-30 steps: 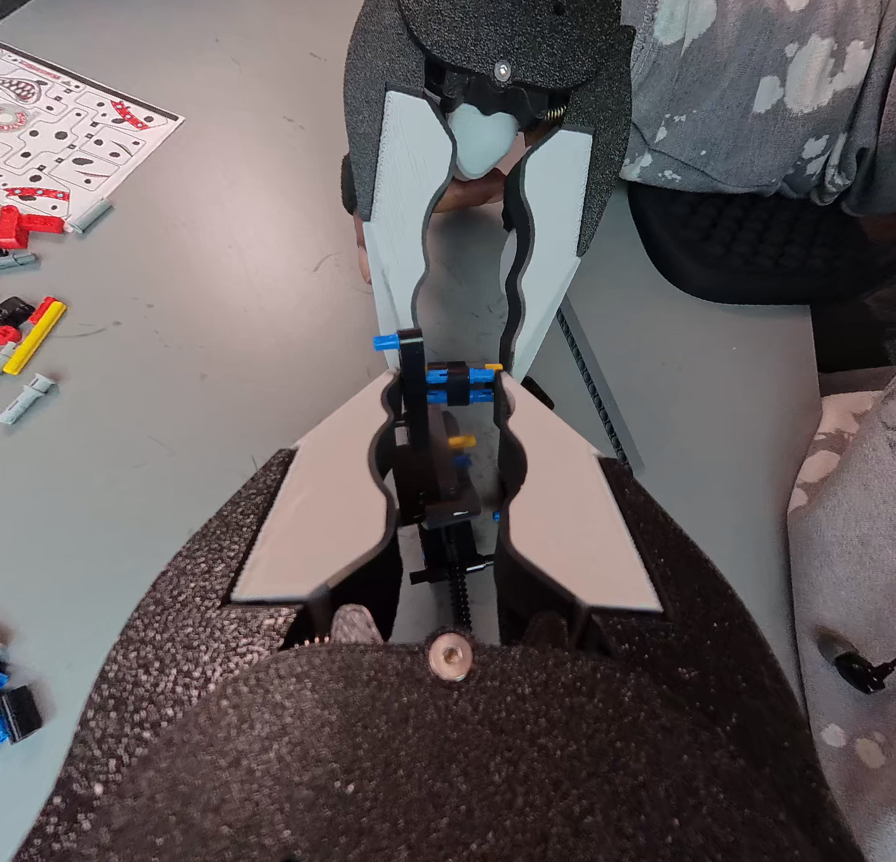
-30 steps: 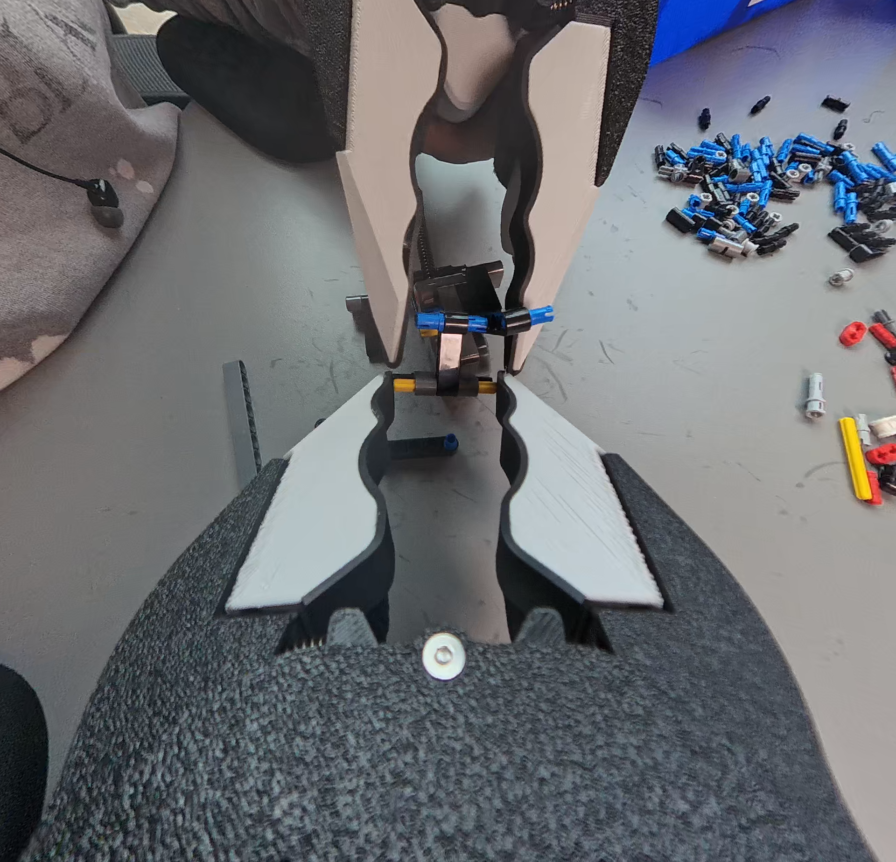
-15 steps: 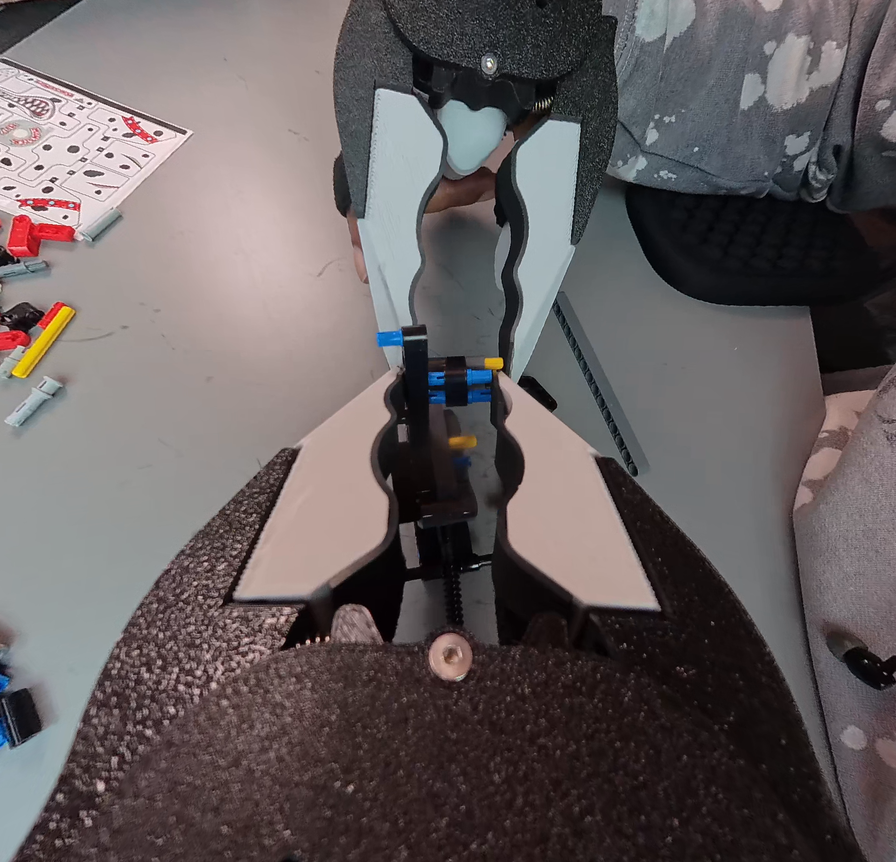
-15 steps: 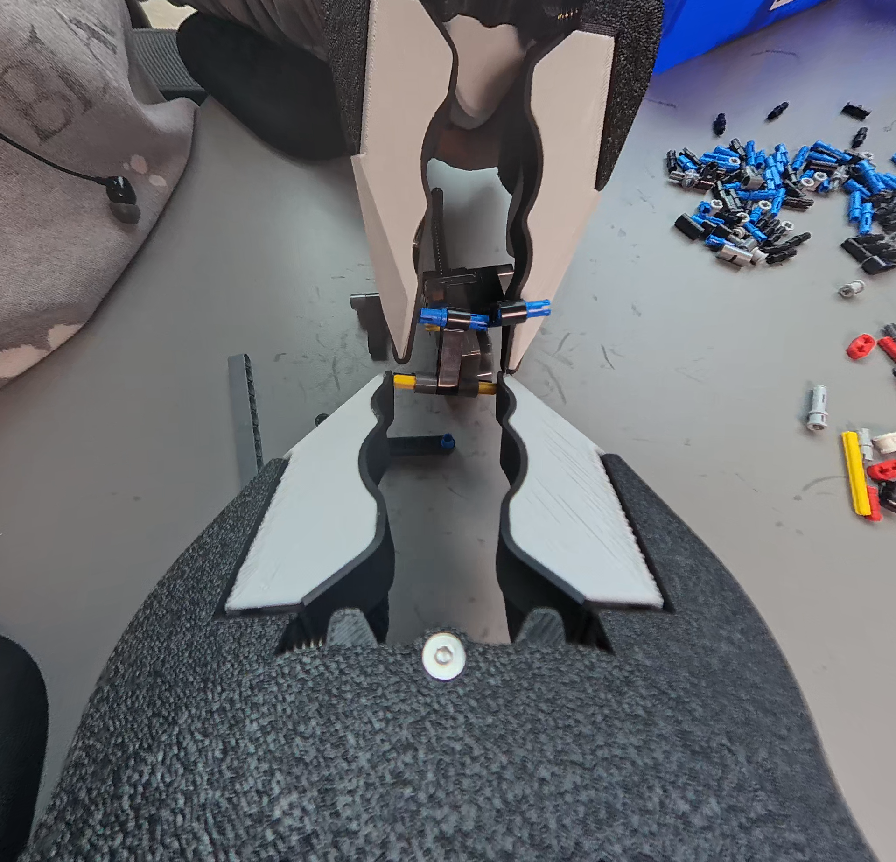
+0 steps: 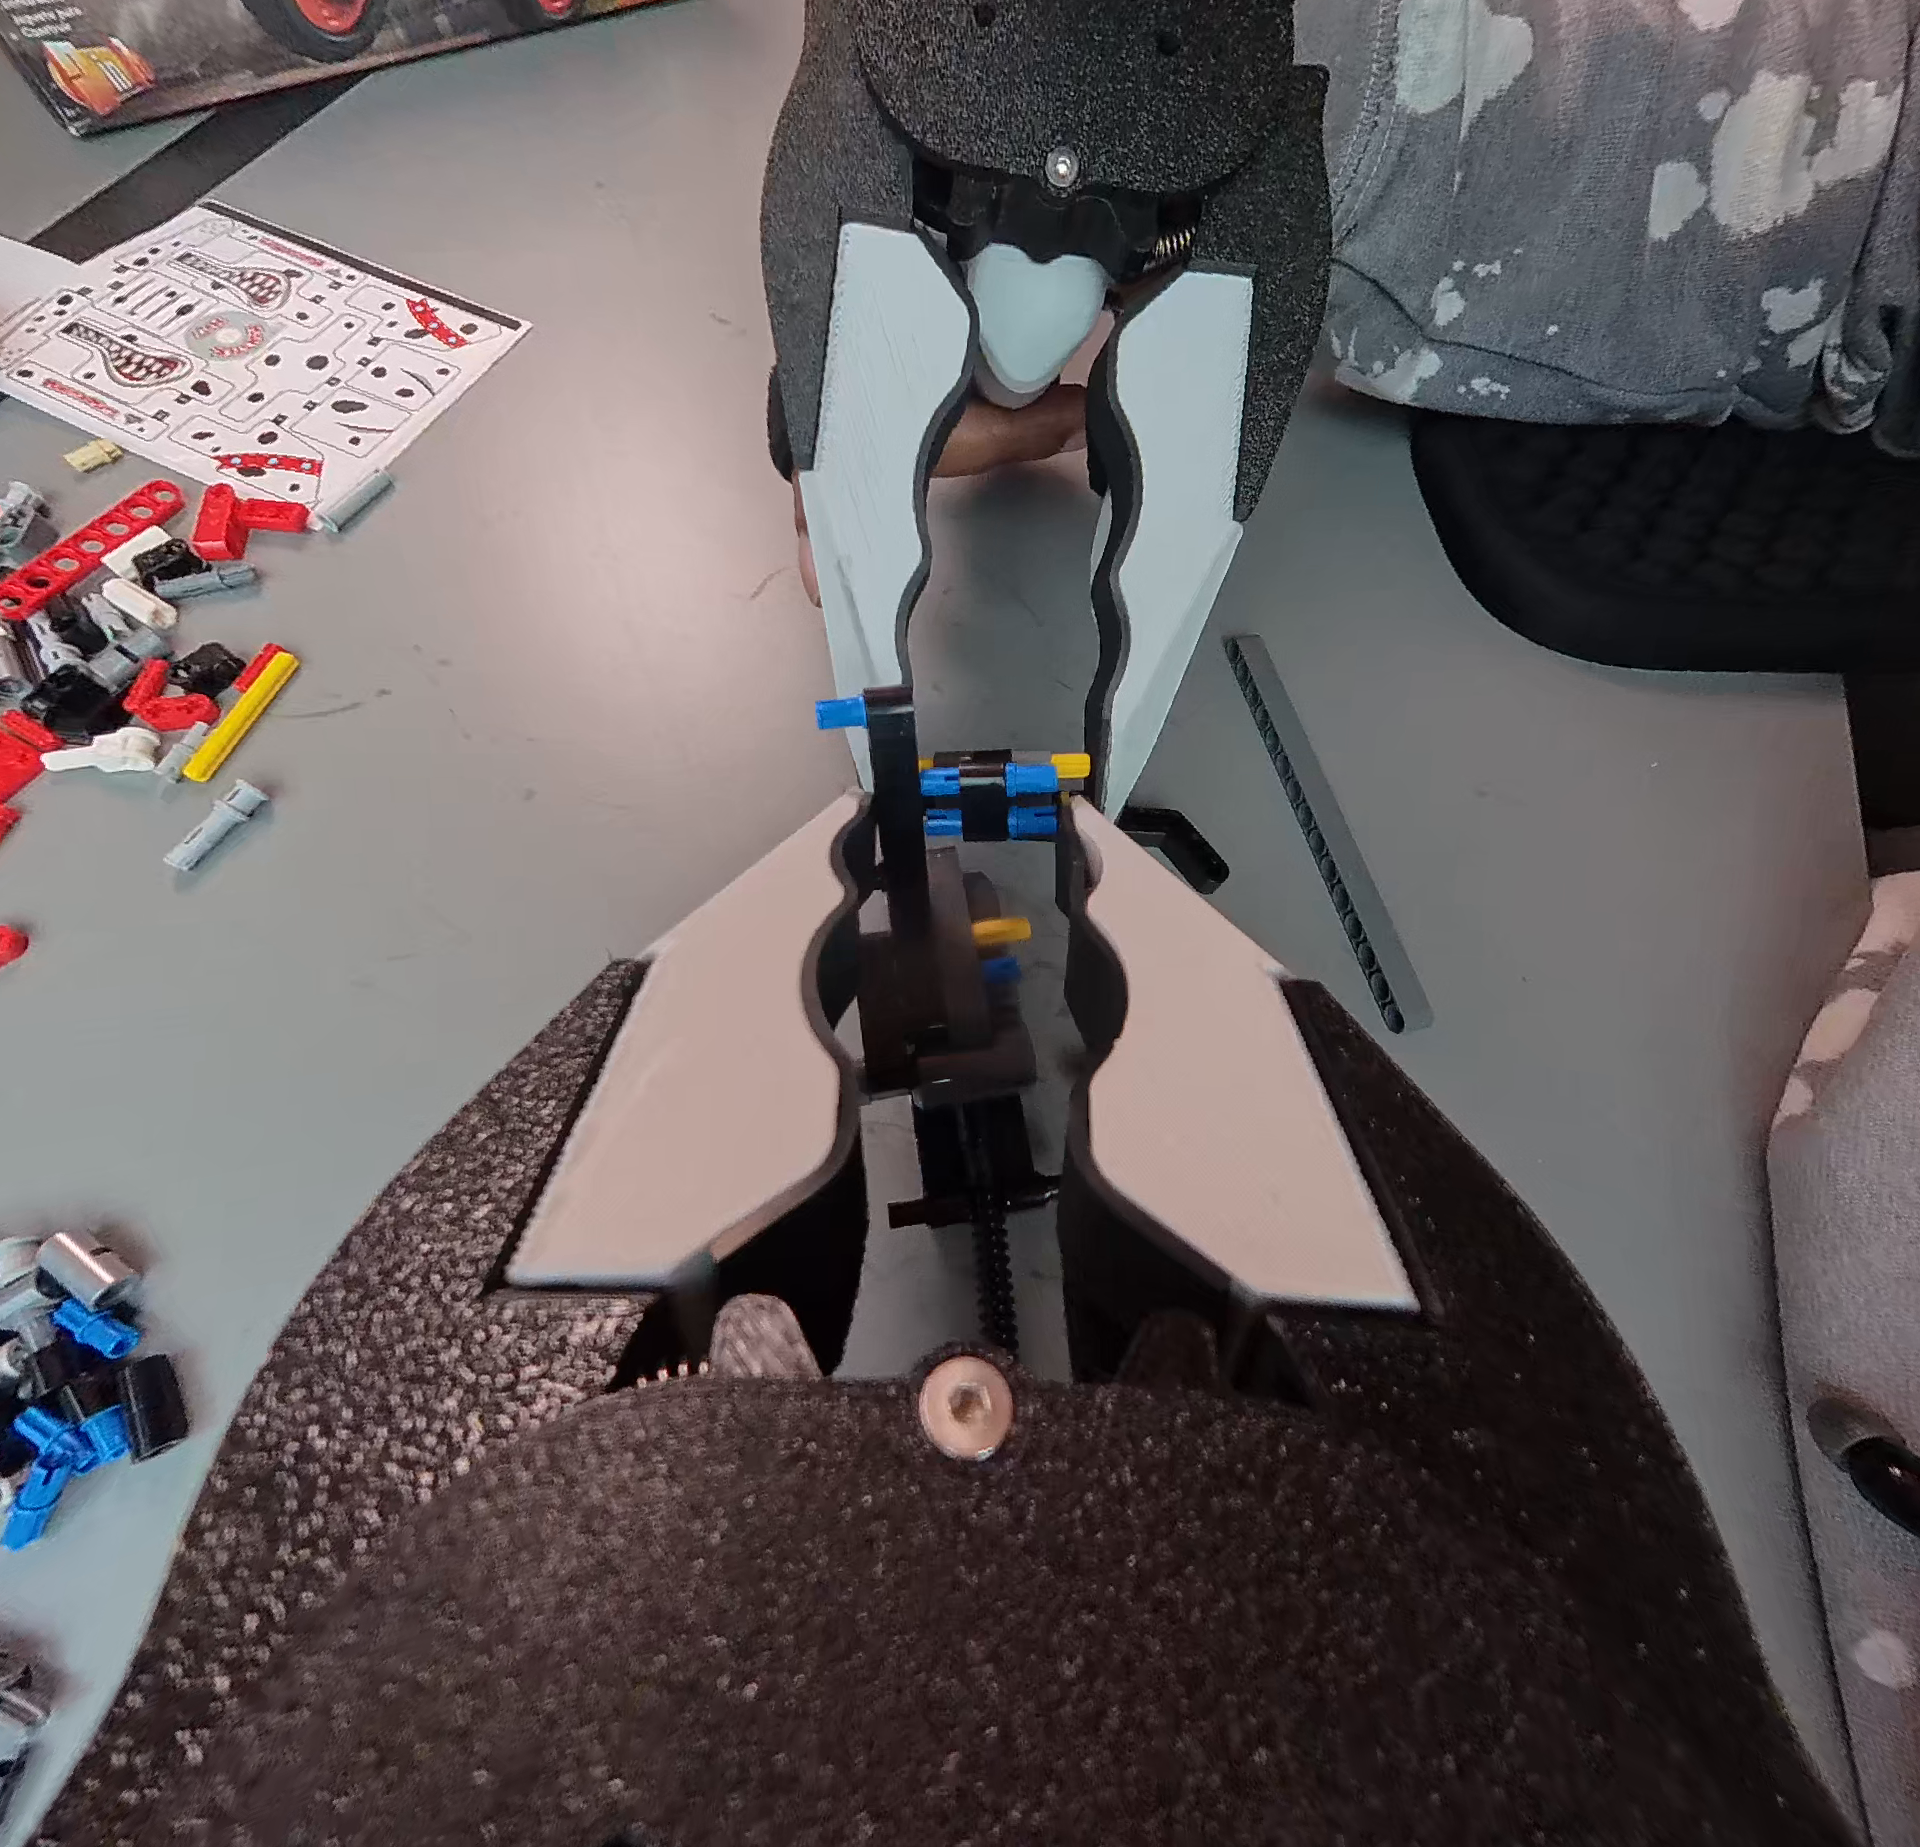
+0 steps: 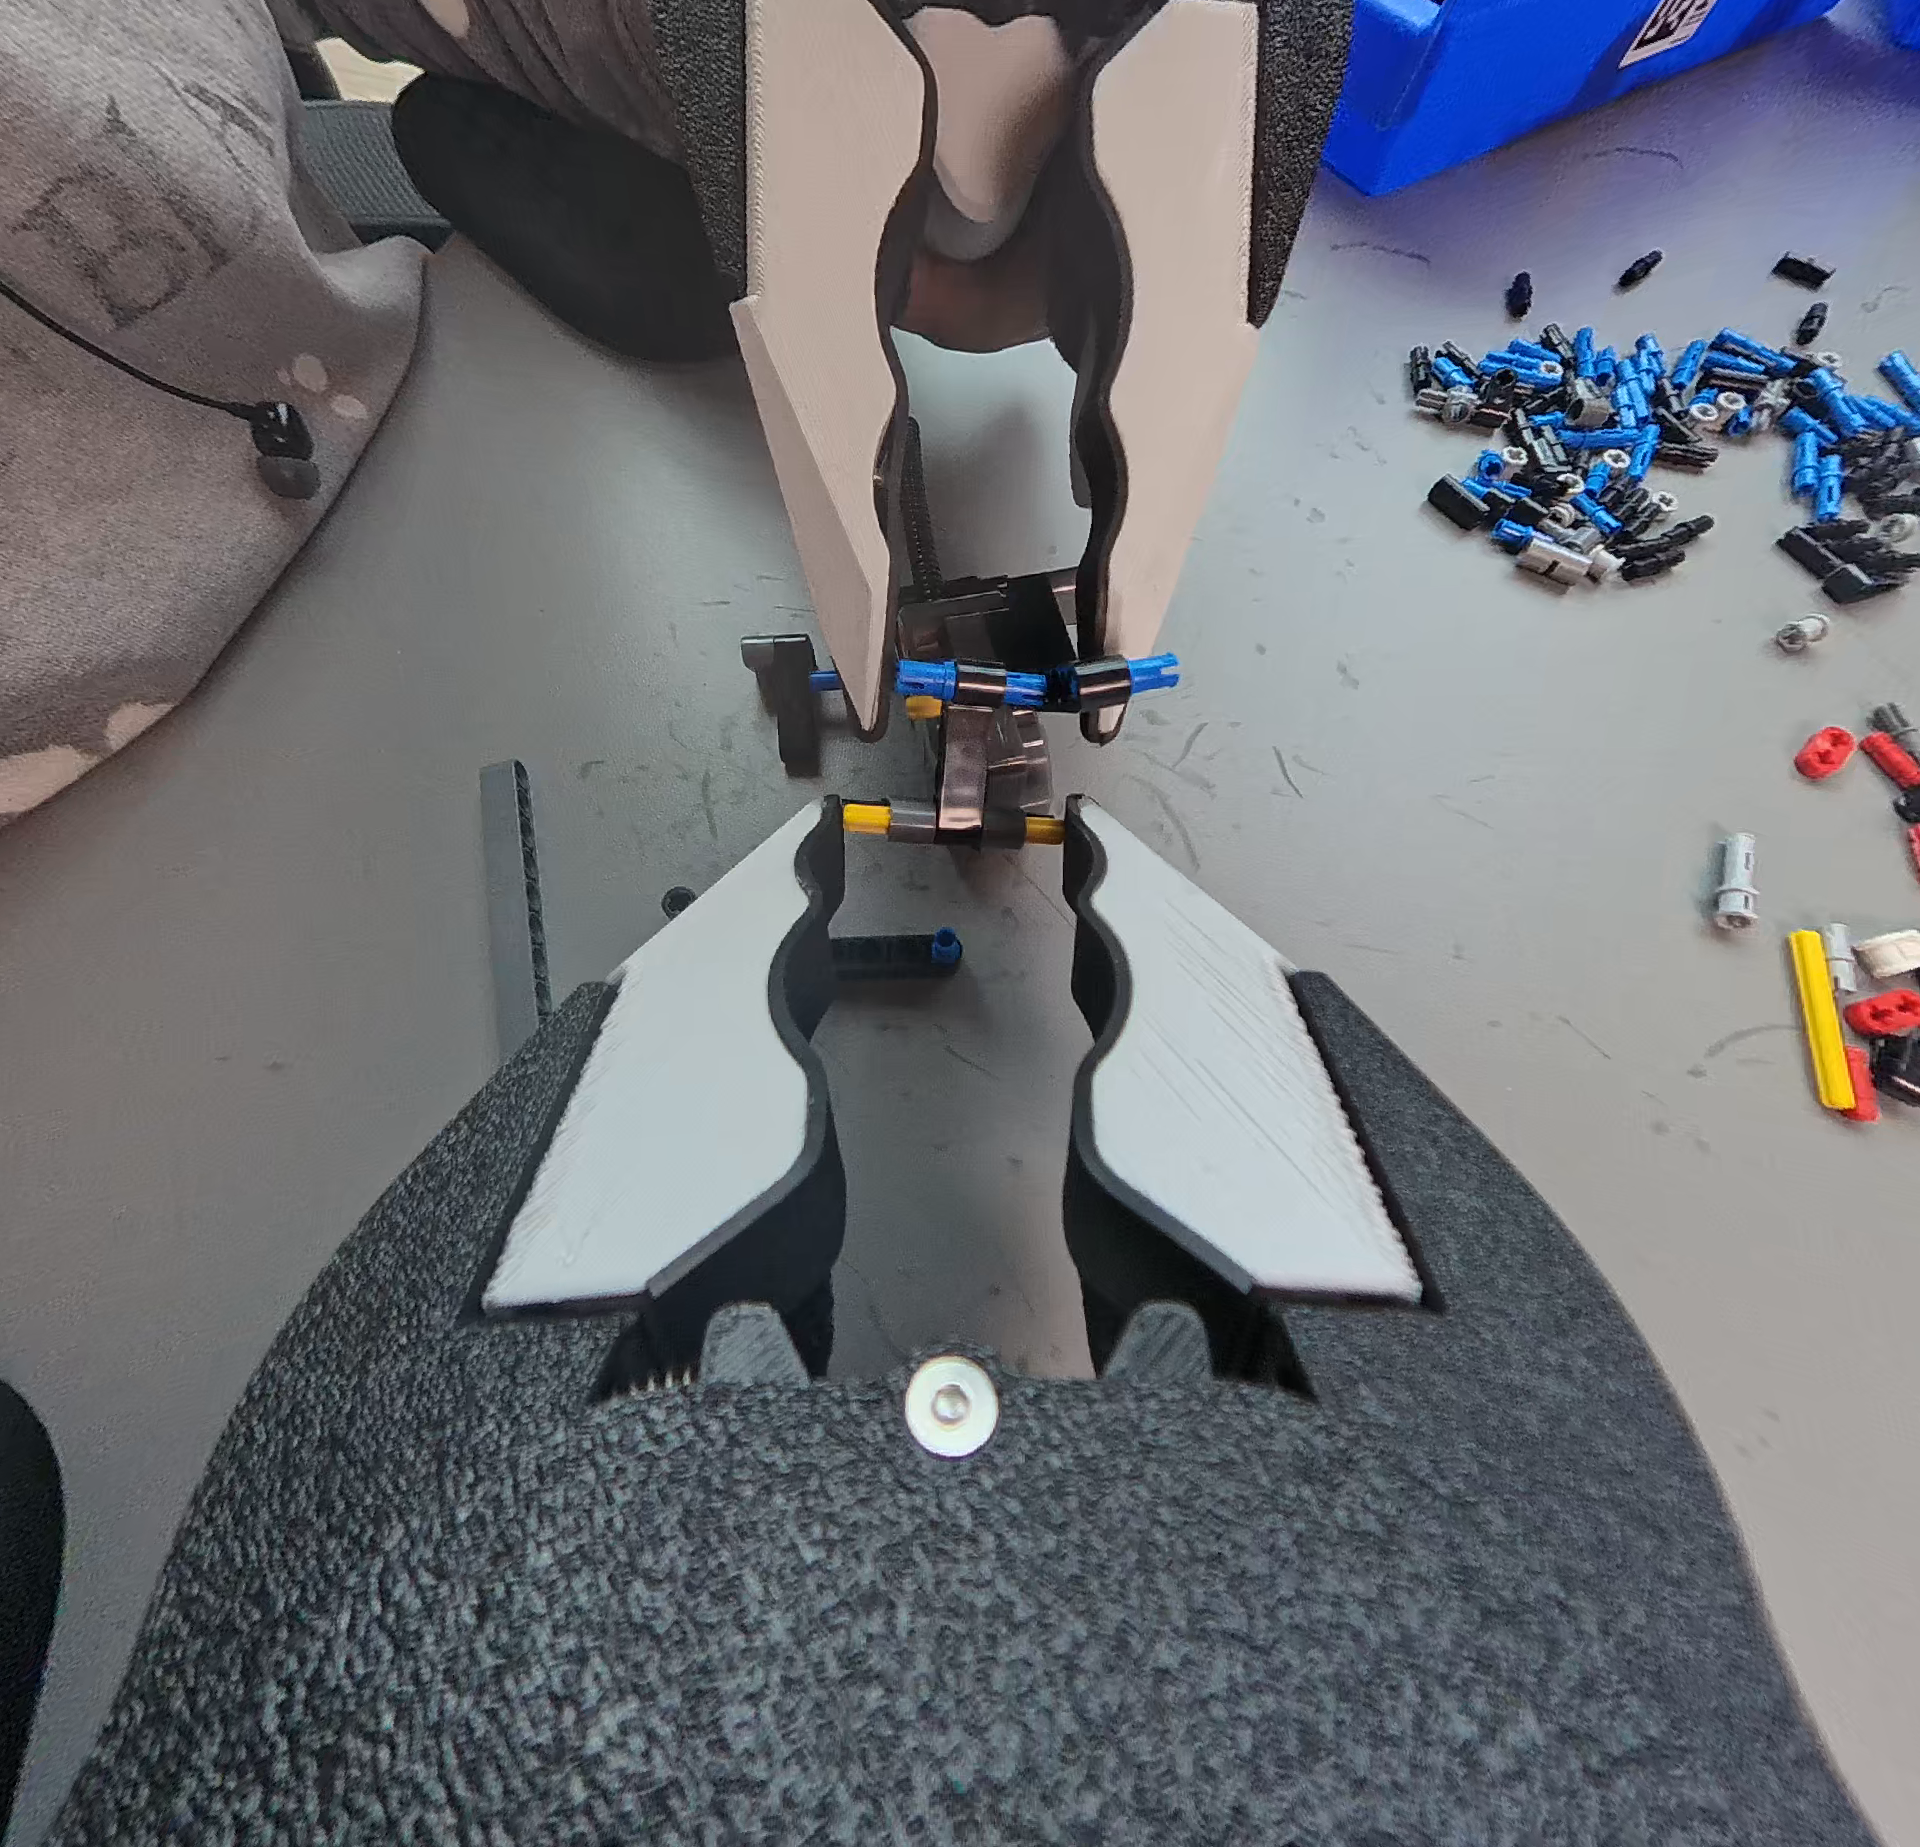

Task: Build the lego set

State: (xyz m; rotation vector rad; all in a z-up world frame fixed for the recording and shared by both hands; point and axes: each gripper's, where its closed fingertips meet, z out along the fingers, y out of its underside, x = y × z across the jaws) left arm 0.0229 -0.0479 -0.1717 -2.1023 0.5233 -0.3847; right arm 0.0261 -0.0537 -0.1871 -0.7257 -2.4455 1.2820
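Observation:
A small black lego assembly [image 5: 914, 997] with blue pins [image 6: 920, 677] and a yellow axle [image 6: 862, 818] is held above the grey table, between two grippers that face each other. My left gripper [image 5: 968, 810] is shut on its black body at the blue pins; it also shows in the right wrist view [image 6: 987, 722]. My right gripper [image 6: 951, 821] is closed on the two ends of the yellow axle; it also shows in the left wrist view [image 5: 987, 784]. A black toothed rod hangs from the assembly inside the left jaws.
A sticker sheet [image 5: 249, 363], the set's box [image 5: 343, 0] and loose red, yellow and grey parts [image 5: 125, 654] lie to the left. A long grey beam [image 5: 1330, 841] and a black beam with a pin [image 6: 894, 950] lie underneath. A pin pile [image 6: 1662, 447] and blue bin [image 6: 1558, 52] lie right. A person's clothing [image 5: 1610, 187] is behind. The grippers are tip to tip, or close to it.
Both grippers keep their hold on the assembly. The pair has shifted a little, and the left wrist view now takes in more of the far table and the box.

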